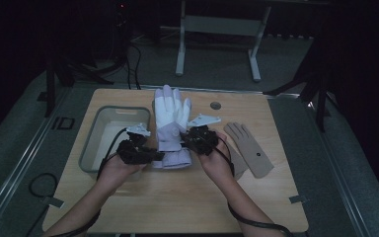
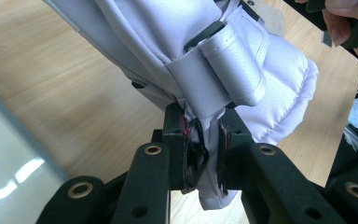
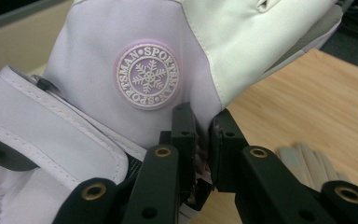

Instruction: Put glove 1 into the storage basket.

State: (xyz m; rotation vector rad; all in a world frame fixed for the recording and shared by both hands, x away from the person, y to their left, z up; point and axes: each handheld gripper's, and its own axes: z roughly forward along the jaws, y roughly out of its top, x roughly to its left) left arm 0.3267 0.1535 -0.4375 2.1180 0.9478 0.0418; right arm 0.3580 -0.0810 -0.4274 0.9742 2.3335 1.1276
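Both pairs of jaws are nearly closed, pinching fabric: the left gripper (image 2: 201,154) bites the cuff fold of the padded lilac-and-white ski glove with a round snowflake badge (image 1: 171,126), and the right gripper (image 3: 203,144) clamps its opposite edge below the badge. The glove hangs between them above the middle of the wooden table (image 1: 177,197), beside the pale rectangular plastic bin (image 1: 90,143) near the left edge. To carry it well, I judge both hands should travel level and together, since the grips are thin and a tug apart could pull fabric free.
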